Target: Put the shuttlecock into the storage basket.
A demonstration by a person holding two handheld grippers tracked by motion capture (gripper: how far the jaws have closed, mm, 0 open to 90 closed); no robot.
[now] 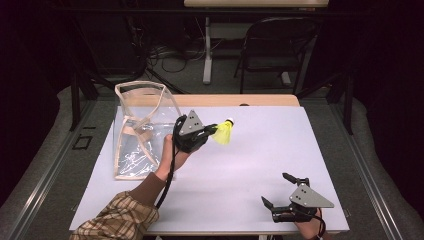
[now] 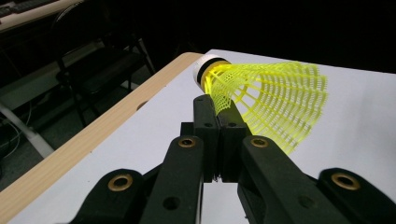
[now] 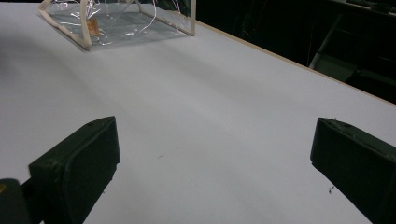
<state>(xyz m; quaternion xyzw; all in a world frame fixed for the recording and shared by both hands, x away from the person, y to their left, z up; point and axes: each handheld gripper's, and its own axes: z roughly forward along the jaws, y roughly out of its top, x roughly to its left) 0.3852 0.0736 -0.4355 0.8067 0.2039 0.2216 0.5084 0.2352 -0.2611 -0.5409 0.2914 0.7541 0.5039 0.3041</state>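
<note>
Left gripper [image 1: 212, 129], held up above the white table [image 1: 260, 150] just right of the clear bag [image 1: 142, 127]: jaws clamped on the mesh skirt of a yellow shuttlecock [image 1: 223, 133]. Pinched edge of the skirt hidden between the pads in the left gripper view, near side of the skirt cut off behind the black jaws; in the high view, jaw tips hard to separate from the dark gripper body. Shuttlecock [image 2: 261, 100] bright yellow, open lattice skirt flaring wide, white cap with a black band, cap pointing away from the gripper toward the table's far wooden edge. Clear bag with cream trim, standing open at the table's left, its crinkled film blurring what lies behind. Right gripper [image 1: 279, 189] at the near right corner, jaws spread wide, nothing between them, bare table beneath
</note>
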